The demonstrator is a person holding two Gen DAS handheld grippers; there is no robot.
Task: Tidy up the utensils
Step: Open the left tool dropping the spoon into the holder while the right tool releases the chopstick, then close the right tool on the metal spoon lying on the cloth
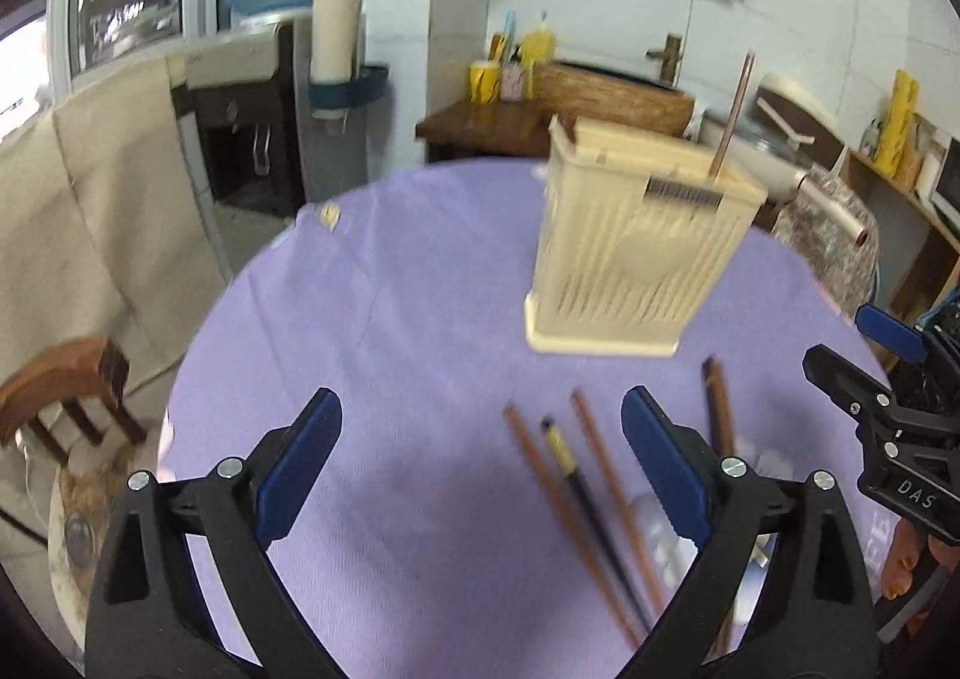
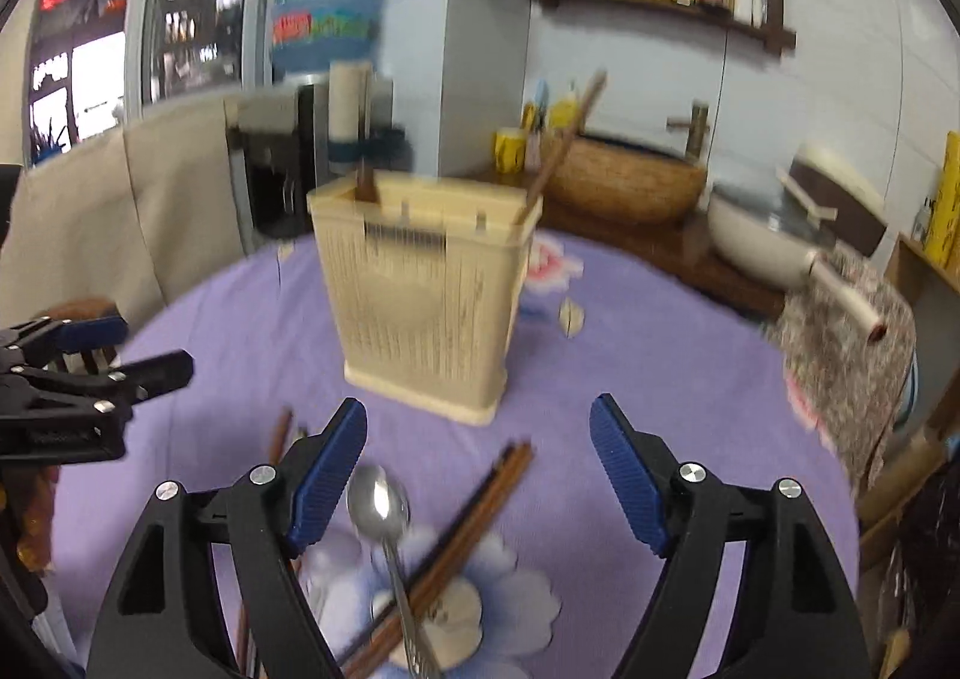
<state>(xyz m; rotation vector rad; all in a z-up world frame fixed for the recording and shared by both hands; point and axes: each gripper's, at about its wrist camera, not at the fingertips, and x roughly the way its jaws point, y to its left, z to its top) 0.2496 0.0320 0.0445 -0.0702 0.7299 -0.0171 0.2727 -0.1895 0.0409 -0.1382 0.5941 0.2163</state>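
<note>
**Both claws apart above a cloth-covered worktop**

Where a lilac cloth (image 1: 384, 319) with a printed flower is spread over the round worktop, a cream slatted holder (image 2: 429, 298) is seen standing upright near its middle. One brown chopstick (image 2: 564, 138) is leaned out of the holder's right end, and a darker handle is stood in its left end.

Behind the worktop, a water dispenser (image 2: 327, 0) with a blue bottle, a woven basin (image 2: 624, 178) under a brass tap, and a wall shelf (image 2: 660, 3) of bottles are visible. A wooden chair (image 1: 66, 397) is placed at the left edge.

Loose brown chopsticks (image 1: 570, 511) and one dark one are laid flat on the cloth in front of the holder. In the right view a shiny metal spoon (image 2: 379, 499) is crossed by a brown pair.

The left claw (image 1: 480, 466) is held wide apart with nothing between its ribbed blue pads; its right finger partly hides the chopsticks. The right claw (image 2: 477, 475) is likewise spread, empty, above spoon and chopsticks.
</note>
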